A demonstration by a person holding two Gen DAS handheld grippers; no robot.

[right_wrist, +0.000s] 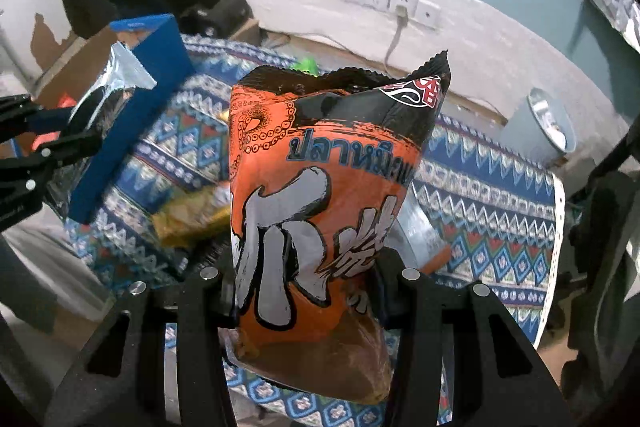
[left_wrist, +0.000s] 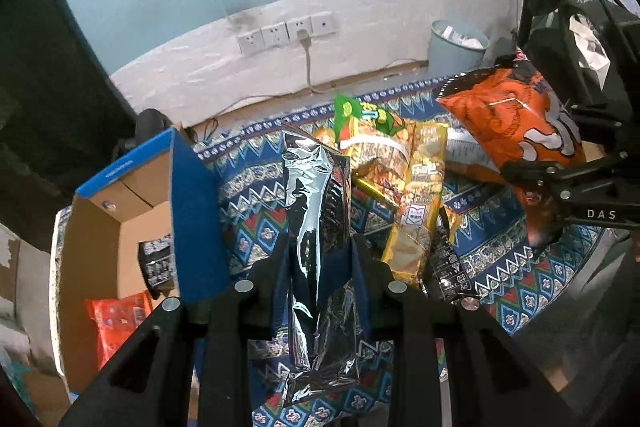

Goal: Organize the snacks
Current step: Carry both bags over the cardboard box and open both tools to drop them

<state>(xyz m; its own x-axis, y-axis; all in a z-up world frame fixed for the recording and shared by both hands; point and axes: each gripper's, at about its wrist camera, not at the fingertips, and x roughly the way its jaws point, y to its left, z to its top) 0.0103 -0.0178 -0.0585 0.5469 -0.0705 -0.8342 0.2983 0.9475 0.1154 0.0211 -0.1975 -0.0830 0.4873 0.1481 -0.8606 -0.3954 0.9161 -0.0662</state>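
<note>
Left claw, black, two-fingered, clamped on a crinkled silver foil snack bag, held upright above the blue patterned cloth covering the desk. Fingers pinching the bag at mid-height, bag top rising toward the far wall, lower end hanging between the finger arms. Just left of the silver bag, an open cardboard box with blue outer faces, containing a red snack packet low down and a small dark packet against its inner wall. Right claw, likewise black, closed on a large orange-and-black snack bag with white lettering, gripped near its lower part, bag standing upright with crimped top edge uppermost, clear of the cloth. In the left wrist view, the same orange bag raised at the right, tilted, with the right claw's dark finger arm across its lower edge. Between the two held bags, lying on the cloth: a yellow snack bag and a bag with a green top, overlapping. Behind the desk, a white lower wall with a row of white power sockets, one with a plug, and a pale blue waste bin on the floor.
</note>
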